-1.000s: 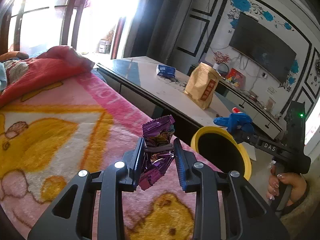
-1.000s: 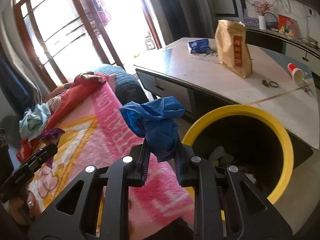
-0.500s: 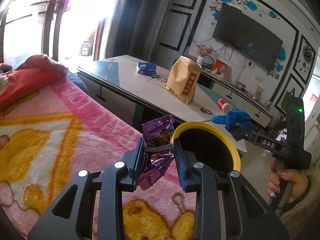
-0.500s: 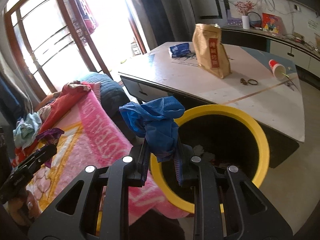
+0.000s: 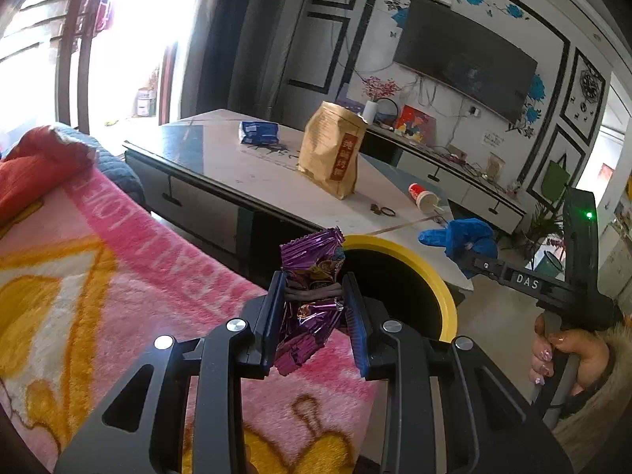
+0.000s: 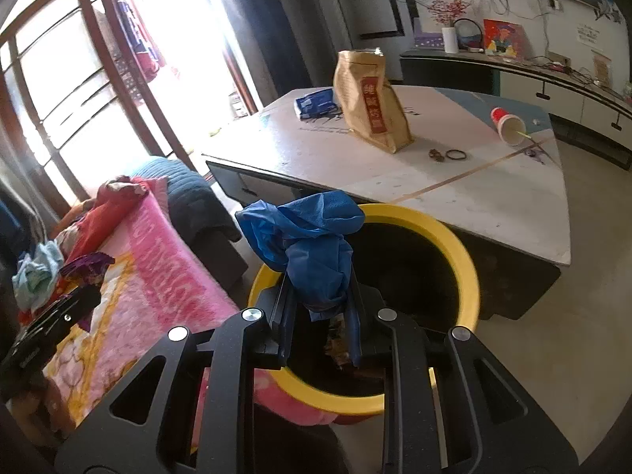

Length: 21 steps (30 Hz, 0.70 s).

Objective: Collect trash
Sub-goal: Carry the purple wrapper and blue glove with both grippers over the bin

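Between the left gripper's jaws sits a crumpled purple snack wrapper, clamped across its middle with its long axis running upright, one crimped end sticking up above the pads and the other hanging below. The right gripper's jaws are likewise closed on trash, a bunched blue glove that spills out above them.

The yellow-rimmed bin is what the drop turns on. Seen along the right gripper, its dark mouth lies directly beyond and beneath the jaws, so the glove hangs over the near rim. Seen along the left gripper, the bin lies ahead and to the right of the jaws, and the wrapper is over the pink blanket rather than the opening.

By my reading the right hand is nearer and could release first; the left needs to travel rightward.
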Each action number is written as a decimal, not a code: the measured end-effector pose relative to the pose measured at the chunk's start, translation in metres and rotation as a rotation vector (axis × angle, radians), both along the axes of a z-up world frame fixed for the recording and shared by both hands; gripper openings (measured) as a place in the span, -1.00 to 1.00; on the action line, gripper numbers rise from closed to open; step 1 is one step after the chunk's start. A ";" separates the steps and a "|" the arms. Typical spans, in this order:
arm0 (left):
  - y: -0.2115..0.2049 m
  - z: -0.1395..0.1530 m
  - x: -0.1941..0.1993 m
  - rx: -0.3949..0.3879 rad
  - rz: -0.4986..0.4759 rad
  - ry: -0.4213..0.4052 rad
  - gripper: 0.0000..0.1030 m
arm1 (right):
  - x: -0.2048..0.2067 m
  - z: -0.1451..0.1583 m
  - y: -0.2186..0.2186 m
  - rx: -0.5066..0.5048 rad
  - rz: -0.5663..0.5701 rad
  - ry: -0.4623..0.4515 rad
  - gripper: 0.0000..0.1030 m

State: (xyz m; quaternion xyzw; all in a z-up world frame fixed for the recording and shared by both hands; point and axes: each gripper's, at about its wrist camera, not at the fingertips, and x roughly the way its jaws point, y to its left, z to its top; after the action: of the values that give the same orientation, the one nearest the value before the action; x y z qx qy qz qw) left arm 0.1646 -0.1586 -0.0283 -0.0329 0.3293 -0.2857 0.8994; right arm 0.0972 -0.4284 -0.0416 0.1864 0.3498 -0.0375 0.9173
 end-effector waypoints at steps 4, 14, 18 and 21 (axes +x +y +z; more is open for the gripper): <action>-0.013 0.000 0.001 0.006 -0.024 -0.006 -0.45 | 0.001 -0.001 -0.011 -0.001 -0.029 0.003 -0.68; -0.043 -0.006 0.002 0.019 -0.084 -0.004 -0.45 | 0.000 -0.008 -0.031 0.008 -0.086 0.017 -0.68; -0.057 -0.010 0.002 0.023 -0.110 -0.004 -0.45 | 0.002 -0.010 -0.036 0.003 -0.096 0.018 -0.68; -0.066 -0.013 0.001 0.030 -0.129 -0.002 -0.45 | 0.002 -0.010 -0.038 0.003 -0.099 0.019 -0.67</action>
State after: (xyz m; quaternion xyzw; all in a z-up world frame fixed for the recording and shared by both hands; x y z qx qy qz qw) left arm 0.1659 -0.2244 -0.0418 0.0021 0.3341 -0.3383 0.8797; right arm 0.0994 -0.4665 -0.0521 0.2043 0.3488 -0.0843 0.9108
